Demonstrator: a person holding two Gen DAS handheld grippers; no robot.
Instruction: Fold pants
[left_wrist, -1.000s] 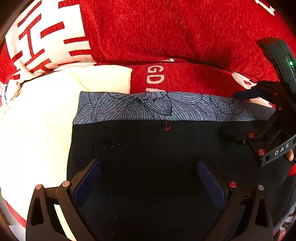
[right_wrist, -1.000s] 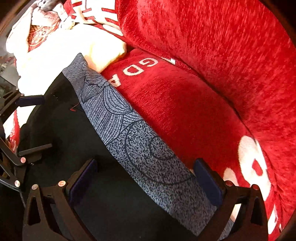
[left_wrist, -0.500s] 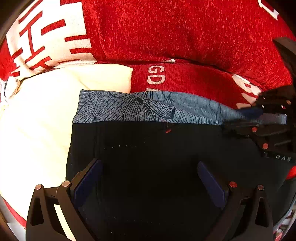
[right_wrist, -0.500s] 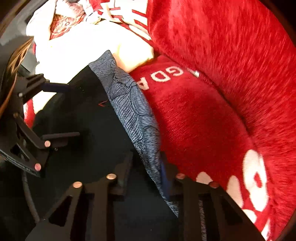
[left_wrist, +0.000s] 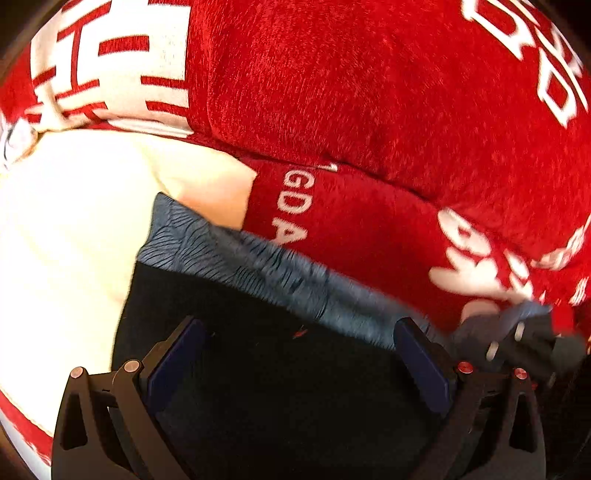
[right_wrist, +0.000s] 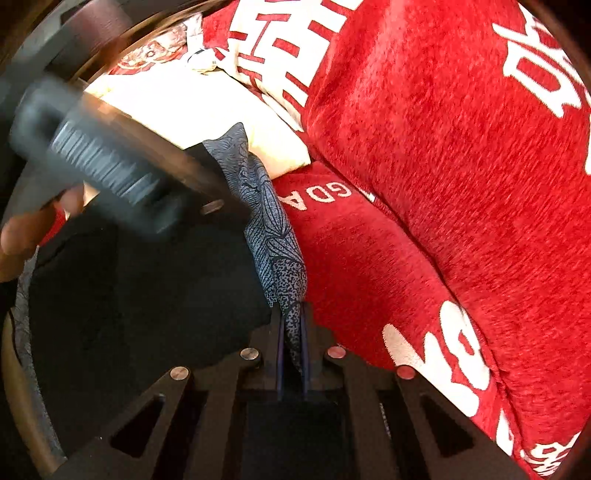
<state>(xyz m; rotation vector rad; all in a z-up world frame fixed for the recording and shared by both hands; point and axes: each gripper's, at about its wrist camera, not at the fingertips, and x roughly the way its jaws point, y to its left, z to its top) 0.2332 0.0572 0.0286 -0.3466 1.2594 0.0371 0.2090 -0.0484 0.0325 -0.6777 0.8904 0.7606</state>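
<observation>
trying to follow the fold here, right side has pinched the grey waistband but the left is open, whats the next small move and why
Probably close the left gripper on the waistband. Its fingers stand open over the black pants, while the right gripper already clamps that band, so one end is unheld.

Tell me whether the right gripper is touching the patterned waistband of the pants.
Touching. The right wrist view shows the right gripper shut on the patterned waistband, with the grey fabric pinched between its fingers. The left gripper is open over the black pants.

Matt black cloth pants (left_wrist: 280, 387), plush red sofa (left_wrist: 369, 92)
</observation>
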